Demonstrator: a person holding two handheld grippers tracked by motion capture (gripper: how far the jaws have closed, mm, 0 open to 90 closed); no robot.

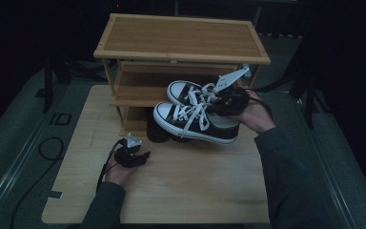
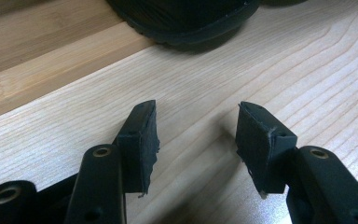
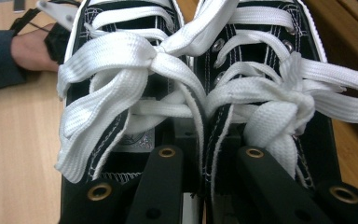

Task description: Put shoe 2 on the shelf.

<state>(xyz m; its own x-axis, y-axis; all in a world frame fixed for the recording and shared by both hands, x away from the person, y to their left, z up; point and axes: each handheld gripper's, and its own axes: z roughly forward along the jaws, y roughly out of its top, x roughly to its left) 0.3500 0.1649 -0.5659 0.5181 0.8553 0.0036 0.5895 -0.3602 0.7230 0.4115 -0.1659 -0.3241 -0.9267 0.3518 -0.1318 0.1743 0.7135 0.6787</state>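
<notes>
Sneakers (image 1: 198,117), black canvas pair with white laces: carried together by the right gripper (image 1: 226,101), jaws pinched on the two inner collars, held above the counter (image 1: 195,191) in front of the wooden shoe rack (image 1: 181,36). Lifted; judged not yet shelved. Left gripper (image 1: 132,156): jaws spread, empty, resting low on the counter near the rack's foot.

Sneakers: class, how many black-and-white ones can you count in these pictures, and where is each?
2. The right gripper holds both above the table, pinched together: the near sneaker towards the person, the far sneaker beside it towards the wooden rack. More footwear may sit hidden underneath.
</notes>
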